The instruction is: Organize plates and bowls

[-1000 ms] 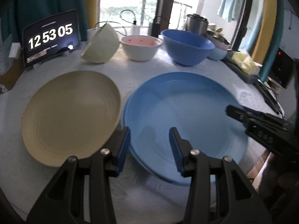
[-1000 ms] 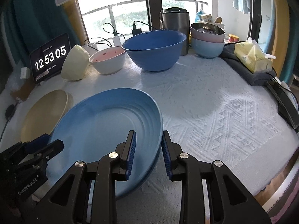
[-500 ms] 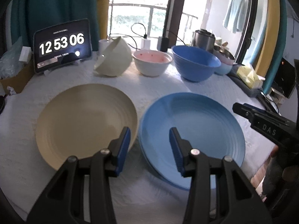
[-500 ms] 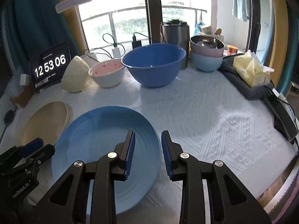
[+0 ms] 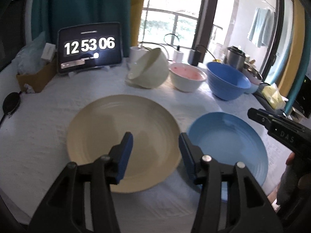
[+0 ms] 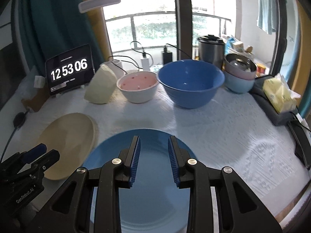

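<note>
We see two plates lying flat on the white cloth that covers the table – a cream plate to the left and a blue plate just beside it on the right, their rims close together. Whether the rims touch we cannot tell.

The left gripper hangs above the right part of the cream plate with its jaws spread wide and nothing between them. The right gripper is over the blue plate, its jaws also parted and empty; the plate shows in the gap between the blue pads.

At the back of the table stands a row of bowls: a cream bowl tipped on its side, a white bowl with a pink inside upright next to it, then a large blue bowl. Further right a grey bowl sits stacked in a light blue one.

Behind the cream bowl – at the left – a tablet leans upright and reads 12 53 06. A yellow packet lies at the right edge of the table.
</note>
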Demonstrator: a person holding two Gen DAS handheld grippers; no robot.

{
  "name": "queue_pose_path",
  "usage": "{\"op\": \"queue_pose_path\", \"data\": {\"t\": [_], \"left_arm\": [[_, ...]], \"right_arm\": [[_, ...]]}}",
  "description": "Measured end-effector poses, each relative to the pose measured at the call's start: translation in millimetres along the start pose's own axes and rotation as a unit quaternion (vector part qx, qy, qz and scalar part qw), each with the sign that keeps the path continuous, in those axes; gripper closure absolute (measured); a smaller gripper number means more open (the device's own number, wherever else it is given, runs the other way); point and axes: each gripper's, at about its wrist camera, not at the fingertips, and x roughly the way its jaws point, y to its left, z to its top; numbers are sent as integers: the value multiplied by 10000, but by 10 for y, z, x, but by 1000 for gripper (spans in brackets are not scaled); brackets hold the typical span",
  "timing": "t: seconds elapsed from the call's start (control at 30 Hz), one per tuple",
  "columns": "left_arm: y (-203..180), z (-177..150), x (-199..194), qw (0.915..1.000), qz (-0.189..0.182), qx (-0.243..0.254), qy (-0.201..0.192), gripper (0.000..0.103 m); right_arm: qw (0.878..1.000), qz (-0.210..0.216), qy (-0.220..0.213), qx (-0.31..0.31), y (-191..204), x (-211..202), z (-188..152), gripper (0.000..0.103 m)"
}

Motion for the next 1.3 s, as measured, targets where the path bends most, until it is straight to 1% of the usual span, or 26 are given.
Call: {"op": "queue_pose_path", "data": {"t": [0.17,0.23,0.3,0.4,0.73,0.97,1.3], "left_arm": [[199,45,-1,9998,170,-107,-53,49],[277,64,6,9996,231,-170,-74,46],[359,74,6,9992,285,-255,-95,41],[465,88,22,9986,386,-337,-110,39],[850,106,92,9956,663,-660,-82,39],[1085,91,190,9927,872,-836,29,39],[1288,66,363,9900,969,-999,252,39]], "right_arm": [[9999,76,21,-110,162,65,75,72],[9998,100,24,-153,218,90,105,72],[9997,124,40,-199,265,121,128,72],[9995,163,69,-264,335,175,165,72],[9982,328,188,-471,606,370,249,71],[9967,450,311,-604,813,532,291,71],[9935,649,550,-753,1089,771,303,71]]}}
